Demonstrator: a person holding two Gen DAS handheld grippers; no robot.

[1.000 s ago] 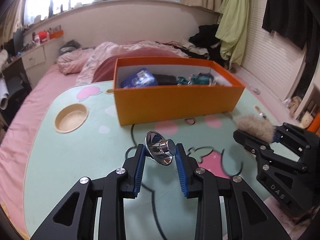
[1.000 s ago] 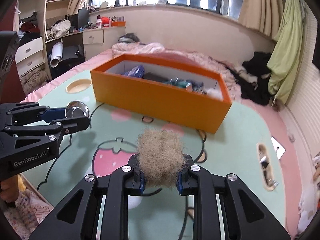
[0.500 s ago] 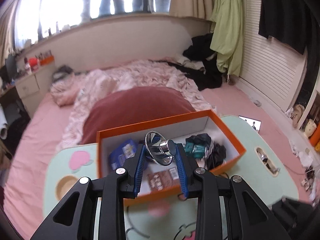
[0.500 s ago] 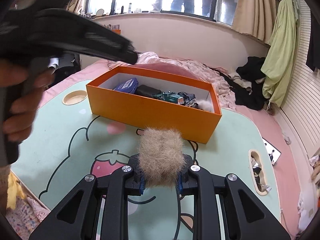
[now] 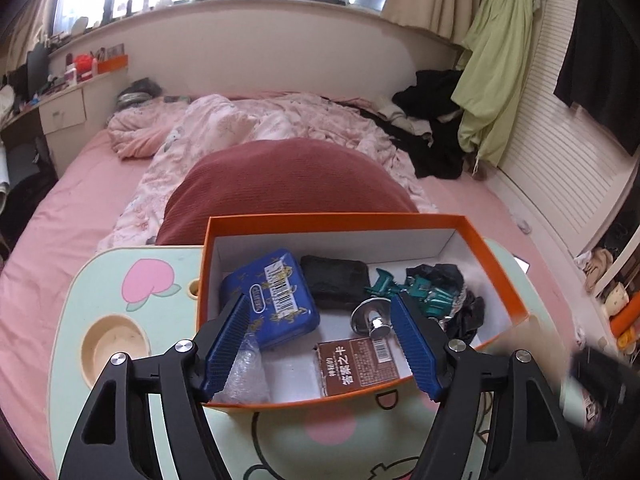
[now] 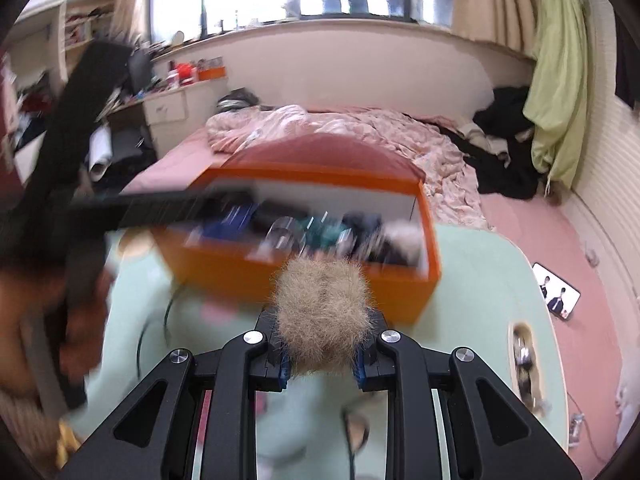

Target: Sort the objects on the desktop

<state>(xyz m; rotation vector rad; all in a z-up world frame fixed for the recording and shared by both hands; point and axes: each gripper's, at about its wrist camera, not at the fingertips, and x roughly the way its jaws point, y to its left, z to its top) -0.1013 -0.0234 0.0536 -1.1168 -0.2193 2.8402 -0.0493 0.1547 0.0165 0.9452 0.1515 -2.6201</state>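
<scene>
Over the orange box [image 5: 496, 264], which sits toward the far edge of the mint-green bench [image 5: 100, 280], the left tongs [image 5: 320, 340] stand wide; their jaws have just been opening, w/ nothing pressed between the blue pads [image 5: 228, 340]. The chrome knob [image 5: 370, 316] lies on the box's white floor, just beside the right-hand pad, whether touching it can't tell. Also in the box: blue tin [image 5: 272, 296] at the left side, black pouch [image 5: 336, 280] near the back wall, teal toy [image 5: 416, 292] & dark cloth at the right end, brown card packet [image 5: 356, 364] against the near wall, clear plastic wrap [image 5: 244, 372] in the near-left corner. Round cup recess [image 5: 116, 344] sits in the bench's left part. Right wrist view: right tongs [image 6: 322, 356] are narrow, clamped on a tan fur pompom [image 6: 322, 308], held above the bench just short of the box's near wall [image 6: 320, 288]; box & contents are motion-blurred there. Left tool [image 6: 80, 120] shows as a dark blur at left w/ a hand [image 6: 80, 320] on its grip. A phone [image 6: 556, 290] lies on the pink bed beyond the bench's right edge.
</scene>
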